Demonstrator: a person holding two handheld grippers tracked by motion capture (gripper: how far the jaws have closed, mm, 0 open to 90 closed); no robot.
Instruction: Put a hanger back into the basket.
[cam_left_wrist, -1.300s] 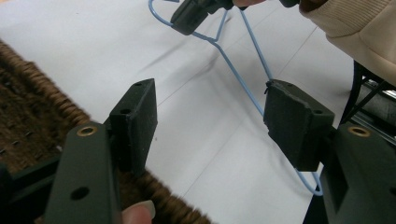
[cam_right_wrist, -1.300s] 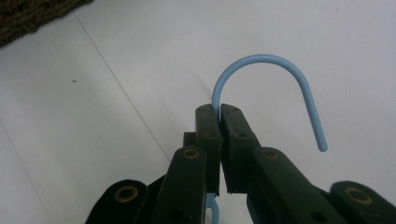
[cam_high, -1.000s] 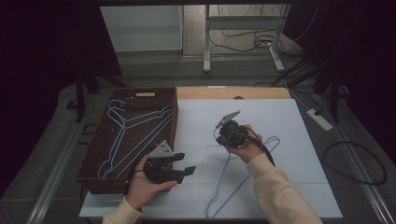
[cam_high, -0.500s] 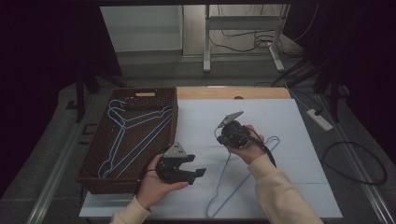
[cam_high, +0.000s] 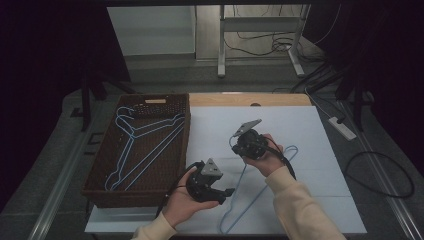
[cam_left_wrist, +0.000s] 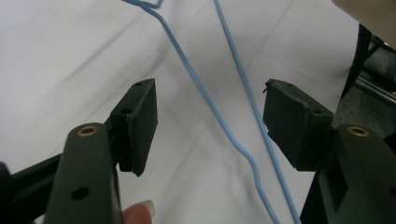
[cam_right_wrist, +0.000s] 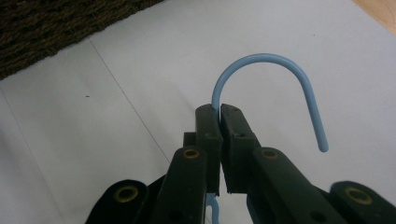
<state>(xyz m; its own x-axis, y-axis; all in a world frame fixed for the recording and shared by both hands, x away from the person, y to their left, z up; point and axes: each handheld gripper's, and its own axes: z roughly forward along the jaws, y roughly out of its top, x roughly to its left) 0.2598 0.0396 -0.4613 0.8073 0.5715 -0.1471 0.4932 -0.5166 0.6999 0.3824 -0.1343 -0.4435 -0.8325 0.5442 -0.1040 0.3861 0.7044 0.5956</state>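
Hanger lies on the white table just right of the basket, its hook neck clamped in the right gripper, while the left gripper hovers wide open over its two wires.

A white sheet covers the table, leaving a bare wooden strip along its 12 o'clock edge. On the floor at 3 o'clock lies a white power strip, and a black cable loops at 4 o'clock. At 12 o'clock stands a metal frame, with a white panel at 11 o'clock and tangled cords behind.
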